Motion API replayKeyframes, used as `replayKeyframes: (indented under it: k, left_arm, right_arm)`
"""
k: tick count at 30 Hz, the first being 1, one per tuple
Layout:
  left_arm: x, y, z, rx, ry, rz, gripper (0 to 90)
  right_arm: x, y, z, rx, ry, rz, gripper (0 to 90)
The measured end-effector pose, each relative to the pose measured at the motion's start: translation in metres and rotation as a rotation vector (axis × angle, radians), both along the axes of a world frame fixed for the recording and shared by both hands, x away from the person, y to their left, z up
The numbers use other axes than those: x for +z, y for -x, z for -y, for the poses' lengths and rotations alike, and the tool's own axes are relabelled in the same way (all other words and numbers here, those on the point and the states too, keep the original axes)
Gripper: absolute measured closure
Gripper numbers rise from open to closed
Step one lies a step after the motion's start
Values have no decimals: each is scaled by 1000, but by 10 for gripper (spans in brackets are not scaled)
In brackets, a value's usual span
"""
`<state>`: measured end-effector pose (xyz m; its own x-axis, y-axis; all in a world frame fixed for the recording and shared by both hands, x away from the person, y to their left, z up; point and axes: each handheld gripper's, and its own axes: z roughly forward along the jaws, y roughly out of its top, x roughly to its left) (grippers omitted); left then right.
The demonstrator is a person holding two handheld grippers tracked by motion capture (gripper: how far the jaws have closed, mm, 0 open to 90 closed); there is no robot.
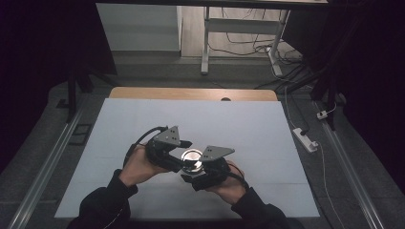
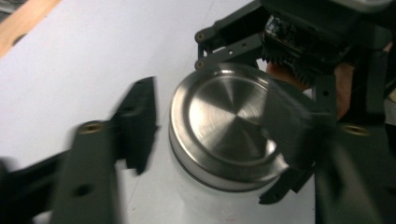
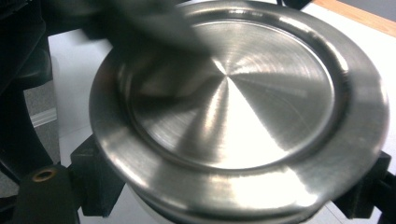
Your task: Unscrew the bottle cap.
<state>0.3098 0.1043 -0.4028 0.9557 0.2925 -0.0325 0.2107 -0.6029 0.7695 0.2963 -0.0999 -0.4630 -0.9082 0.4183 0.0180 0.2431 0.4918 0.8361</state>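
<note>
Item: round brushed-steel lid with a raised rim and a turned centre, seated on a pale container of which little can be seen beneath it. Location: near the middle of the white table sheet, slightly toward the person's side, between the two hand-held tools.

Left gripper: black, two-jawed, topped by a grey three-cornered plate, held in the person's left hand. In the left gripper view its jaws stand spread to either side of the lid; the left-hand jaw sits clear of the rim with white sheet showing between, and the right-hand jaw is blurred across the lid's edge, so contact there cannot be told. The lid lies between the jaws without a firm pinch.

Right gripper: same build, held in the person's right hand. In the right gripper view the lid looms close, and the two black pads are drawn in beneath its rim on opposite sides, pinching the container just under the lid.

Surroundings: wooden table edge at the far side of the sheet; white power strip on the floor to the right.
</note>
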Motion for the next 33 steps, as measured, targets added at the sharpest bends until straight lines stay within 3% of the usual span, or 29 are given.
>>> replayKeyframes:
  k: [3,6,9,13,19,27,30,32,33]
  left_arm:
    - [-3,-4,-3,-16,28,-34,196]
    - [-7,-6,-3,-66,50,-62,167]
    - [-9,-6,0,-105,40,-64,167]
    - [-9,-2,2,-99,9,-21,194]
    - [-7,9,12,2,-41,39,202]
    - [-8,22,24,163,-24,70,202]
    - [-9,22,25,170,-14,69,201]
    - [-7,19,21,136,3,61,197]
    - [-5,16,18,116,25,36,172]
  right_arm:
    - [1,0,1,0,-2,3,143]
    - [0,0,0,10,-2,1,143]
    - [0,1,-1,15,-4,0,143]
    - [0,2,-1,20,-3,0,143]
    - [0,0,0,-6,0,-1,143]
    - [2,-2,4,-56,-9,2,144]
    - [2,-3,5,-69,-9,4,144]
    - [2,-3,6,-64,-11,3,143]
    - [3,-3,6,-58,-13,1,143]
